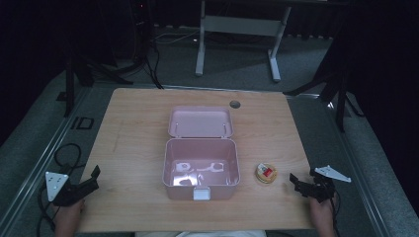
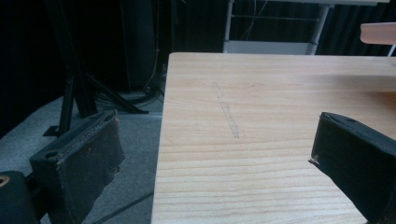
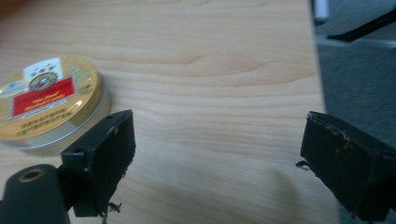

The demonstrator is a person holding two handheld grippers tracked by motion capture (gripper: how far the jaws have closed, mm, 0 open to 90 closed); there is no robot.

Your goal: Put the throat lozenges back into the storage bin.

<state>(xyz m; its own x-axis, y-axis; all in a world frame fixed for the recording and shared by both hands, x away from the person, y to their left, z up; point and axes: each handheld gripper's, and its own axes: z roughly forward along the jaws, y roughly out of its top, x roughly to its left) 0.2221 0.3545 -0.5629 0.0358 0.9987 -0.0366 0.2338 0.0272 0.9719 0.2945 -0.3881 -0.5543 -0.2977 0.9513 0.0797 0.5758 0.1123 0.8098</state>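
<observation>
Resting under everything is a pale wooden table with visible grain and a round cable hole near its far edge. Around it lies grey carpet, and the room beyond is dark: black stand legs splay on the floor at the far left, more dark legs stand at the far right, and a white desk frame rises behind the table.

In the middle of the table sits a pink box, its hinged lid thrown back flat toward the far side and a white latch on its near wall. The inside looks glossy; I cannot tell whether anything lies in it.

The round gold tin with a red label lies flat on the wood, just right of the box and apart from it. In my right gripper view it sits just beside my left-hand jaw, outside the gap, with bare wood between the pads.

My right gripper is low over the table's near right corner, jaws spread wide and holding nothing, pointing toward the tin with nothing between us. My left gripper is at the near left edge, jaws likewise spread wide and empty, one over the wood and one over the carpet, well apart from the box.
</observation>
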